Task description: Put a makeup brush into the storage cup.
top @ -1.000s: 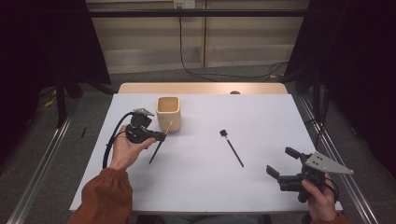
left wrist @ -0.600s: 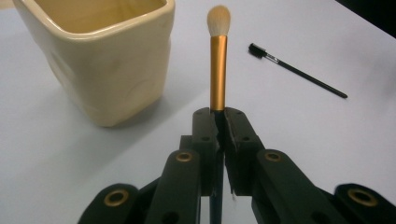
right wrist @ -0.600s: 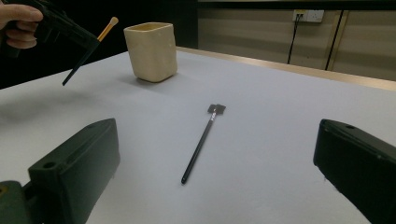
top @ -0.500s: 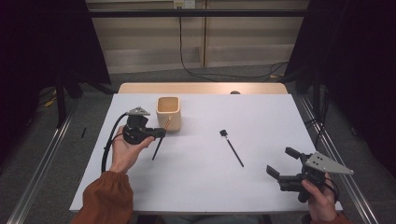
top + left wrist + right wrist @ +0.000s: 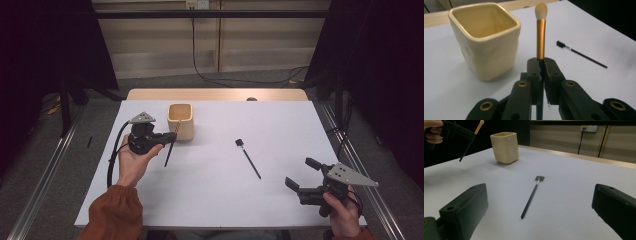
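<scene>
My left gripper point(image 5: 169, 136) is shut on a makeup brush point(image 5: 168, 152) with a black handle, gold ferrule and white bristles point(image 5: 540, 32). It holds the brush off the table, just left of a cream square cup point(image 5: 180, 121). In the left gripper view the cup point(image 5: 485, 37) stands close on the left, its rim about level with the bristle tip. A thin black brush point(image 5: 248, 158) lies flat mid-table. My right gripper point(image 5: 306, 174) stands open near the front right corner, its jaws wide apart, with the thin brush point(image 5: 532, 195) lying ahead of it.
The white table point(image 5: 215, 205) has a wooden strip point(image 5: 215, 94) along its far edge. Metal rails run on the floor at both sides. A black cable point(image 5: 114, 155) loops down from the left gripper beside the person's hand.
My left gripper has drifted slightly left and away with the brush, whose handle now hangs steeper. The right gripper and the thin brush have stayed put.
</scene>
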The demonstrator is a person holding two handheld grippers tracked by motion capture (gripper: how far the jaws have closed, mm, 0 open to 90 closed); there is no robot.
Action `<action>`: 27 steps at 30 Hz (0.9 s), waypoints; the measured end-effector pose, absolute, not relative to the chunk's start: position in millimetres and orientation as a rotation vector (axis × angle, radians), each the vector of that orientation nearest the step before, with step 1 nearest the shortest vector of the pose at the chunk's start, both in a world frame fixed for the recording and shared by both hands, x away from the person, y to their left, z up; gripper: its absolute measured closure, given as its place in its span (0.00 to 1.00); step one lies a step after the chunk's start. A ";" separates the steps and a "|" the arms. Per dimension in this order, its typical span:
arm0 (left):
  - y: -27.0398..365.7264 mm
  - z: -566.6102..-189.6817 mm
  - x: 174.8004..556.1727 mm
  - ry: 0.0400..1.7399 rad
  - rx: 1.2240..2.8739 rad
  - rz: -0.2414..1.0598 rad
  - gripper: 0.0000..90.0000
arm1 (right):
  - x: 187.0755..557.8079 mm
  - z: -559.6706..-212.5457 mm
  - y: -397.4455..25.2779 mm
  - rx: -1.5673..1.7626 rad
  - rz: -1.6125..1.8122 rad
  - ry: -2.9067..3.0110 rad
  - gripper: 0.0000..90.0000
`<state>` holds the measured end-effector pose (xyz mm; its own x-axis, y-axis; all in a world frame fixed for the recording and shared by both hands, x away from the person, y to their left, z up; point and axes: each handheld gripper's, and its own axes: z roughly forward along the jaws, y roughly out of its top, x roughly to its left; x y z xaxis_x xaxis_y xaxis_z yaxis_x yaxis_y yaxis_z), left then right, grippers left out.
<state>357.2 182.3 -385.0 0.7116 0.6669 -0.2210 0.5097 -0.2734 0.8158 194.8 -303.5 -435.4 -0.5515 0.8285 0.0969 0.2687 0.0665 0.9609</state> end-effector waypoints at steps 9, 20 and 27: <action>186.0 -378.8 353.9 0.873 1.866 0.260 0.93 | 194.7 -435.3 -303.7 1.084 1.508 1.860 0.00; 196.1 -367.6 350.5 0.867 1.772 0.289 0.93 | 194.3 -435.1 -302.9 1.081 1.516 1.857 0.00; 193.4 -362.8 351.2 0.850 1.771 0.315 0.93 | 194.1 -434.7 -302.8 1.080 1.519 1.851 0.00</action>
<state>351.2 193.4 -362.8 0.7081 0.6795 -0.1921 0.3903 -0.1500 0.9084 194.1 -302.8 -434.7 -0.5544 0.8266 0.0974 0.2572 0.0588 0.9646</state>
